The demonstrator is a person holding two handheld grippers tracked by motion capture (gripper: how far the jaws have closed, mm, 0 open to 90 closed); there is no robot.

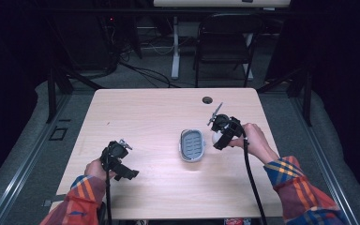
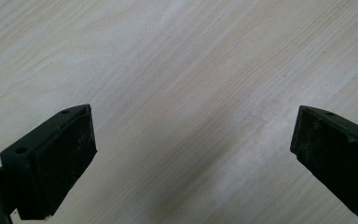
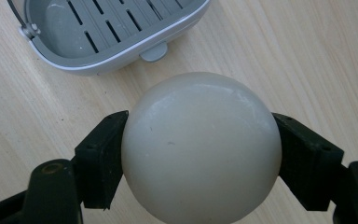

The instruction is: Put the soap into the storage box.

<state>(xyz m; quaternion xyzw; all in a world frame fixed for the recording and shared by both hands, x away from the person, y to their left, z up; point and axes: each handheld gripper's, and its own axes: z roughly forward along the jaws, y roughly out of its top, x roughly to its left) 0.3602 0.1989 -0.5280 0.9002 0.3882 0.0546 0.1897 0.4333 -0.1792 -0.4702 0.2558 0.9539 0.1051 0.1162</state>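
white soap (image 3: 200, 149) clamped in the right gripper (image 3: 200, 154) fingers; left gripper (image 2: 193, 154) fingers wide.

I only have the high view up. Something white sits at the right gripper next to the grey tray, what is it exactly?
Observer: A smooth off-white soap bar, rounded like an egg, clamped between the right gripper's pads.
Operator: Is the tray solid inside?
Observer: No, the grey soap dish has a slotted floor, and nothing lies in it.
Operator: And the left gripper, holding anything?
Observer: Nothing. The left gripper has its jaws wide apart over the bare wooden table.
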